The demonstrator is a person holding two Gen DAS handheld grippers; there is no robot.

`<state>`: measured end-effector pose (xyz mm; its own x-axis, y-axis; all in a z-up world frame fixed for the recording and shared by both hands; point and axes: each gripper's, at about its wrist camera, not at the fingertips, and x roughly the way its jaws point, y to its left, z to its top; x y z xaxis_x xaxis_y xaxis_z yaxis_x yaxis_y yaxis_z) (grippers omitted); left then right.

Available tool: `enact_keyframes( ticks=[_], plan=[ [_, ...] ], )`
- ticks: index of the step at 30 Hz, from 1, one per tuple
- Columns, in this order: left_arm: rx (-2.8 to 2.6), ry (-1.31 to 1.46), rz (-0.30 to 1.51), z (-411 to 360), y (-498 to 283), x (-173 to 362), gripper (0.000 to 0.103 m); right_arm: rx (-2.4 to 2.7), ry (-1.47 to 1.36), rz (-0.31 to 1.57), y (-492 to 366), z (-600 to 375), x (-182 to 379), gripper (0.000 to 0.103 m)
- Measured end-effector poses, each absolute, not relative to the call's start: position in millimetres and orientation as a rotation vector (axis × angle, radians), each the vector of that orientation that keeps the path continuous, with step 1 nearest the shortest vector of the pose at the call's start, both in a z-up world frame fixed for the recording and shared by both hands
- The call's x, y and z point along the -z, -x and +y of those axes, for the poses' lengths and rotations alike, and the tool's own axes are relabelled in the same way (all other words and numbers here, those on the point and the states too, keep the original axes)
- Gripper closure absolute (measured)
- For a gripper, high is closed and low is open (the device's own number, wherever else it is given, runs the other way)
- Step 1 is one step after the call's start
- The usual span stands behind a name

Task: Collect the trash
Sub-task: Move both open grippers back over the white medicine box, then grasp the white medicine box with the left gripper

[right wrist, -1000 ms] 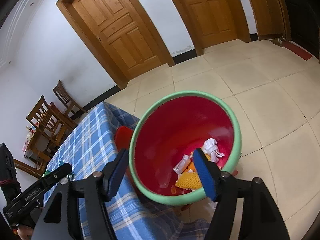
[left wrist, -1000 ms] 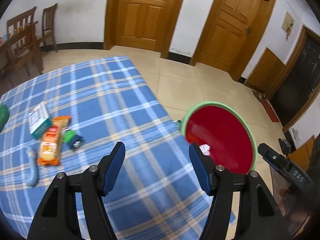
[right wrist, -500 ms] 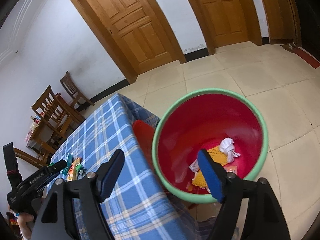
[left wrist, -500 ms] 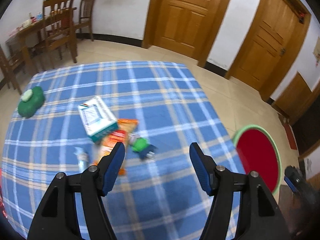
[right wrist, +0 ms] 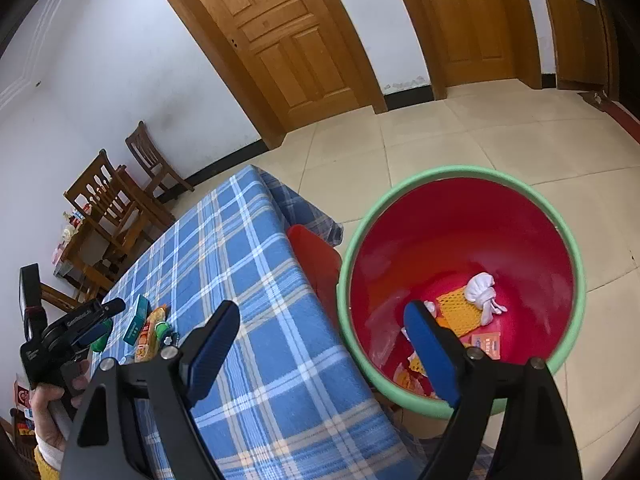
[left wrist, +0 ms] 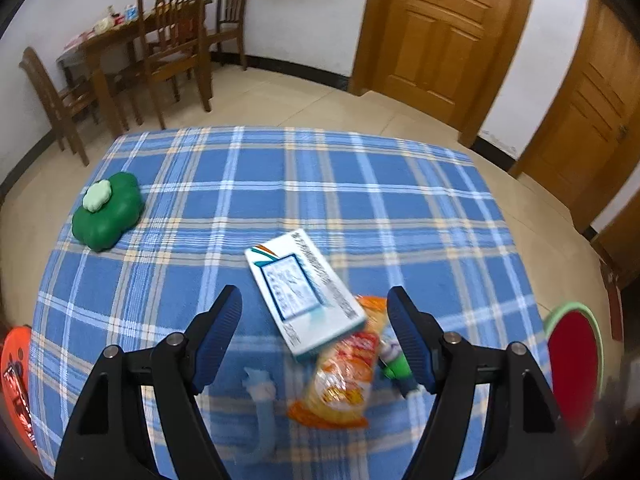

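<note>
Now, over at the far left corner of the blue plaid table point(left wrist: 360, 184) sits a green flower-shaped container point(left wrist: 107, 210), well clear of everything else. Coming along to the left gripper point(left wrist: 314, 312), its jaws have just been opening and stand spread with nothing pinched, hovering over the trash heap near the table's near edge: a white and teal box point(left wrist: 304, 294) lying flat, its lower corner overlapping an orange snack wrapper point(left wrist: 344, 376). A pale blue tube point(left wrist: 262, 408) lies just left of that wrapper, and a small green bottle point(left wrist: 394, 364) peeks out on its right, half behind the gripper's right finger (blurred, so hard to read more). Past the table's right edge, the right gripper point(right wrist: 322, 328) hangs with jaws wide, also just been opening, nothing between the pads. Beyond it stands the red bin point(right wrist: 568, 240) with the green rim on the floor, touching the tablecloth's side, already holding a knotted white wad point(right wrist: 482, 288), yellow netting point(right wrist: 456, 312) and scraps.
</note>
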<state>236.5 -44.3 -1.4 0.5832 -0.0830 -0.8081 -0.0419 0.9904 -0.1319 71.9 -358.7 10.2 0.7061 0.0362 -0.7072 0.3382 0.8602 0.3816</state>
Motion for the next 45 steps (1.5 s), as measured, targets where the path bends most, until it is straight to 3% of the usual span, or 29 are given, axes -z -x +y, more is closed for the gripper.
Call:
enact_keyframes(
  ticks=[21,45],
  plan=[
    [0.028,0.224,1.05,-38.6,-268.8,43.8,0.032,0.133,-0.499,0.845,-102.9,-341.6,3.8,0.017],
    [0.112,0.256,0.975,-7.4,-225.7,21.2,0.035,-0.011,-0.376,0.871,-132.9,-280.1,-4.4,0.017]
  ],
)
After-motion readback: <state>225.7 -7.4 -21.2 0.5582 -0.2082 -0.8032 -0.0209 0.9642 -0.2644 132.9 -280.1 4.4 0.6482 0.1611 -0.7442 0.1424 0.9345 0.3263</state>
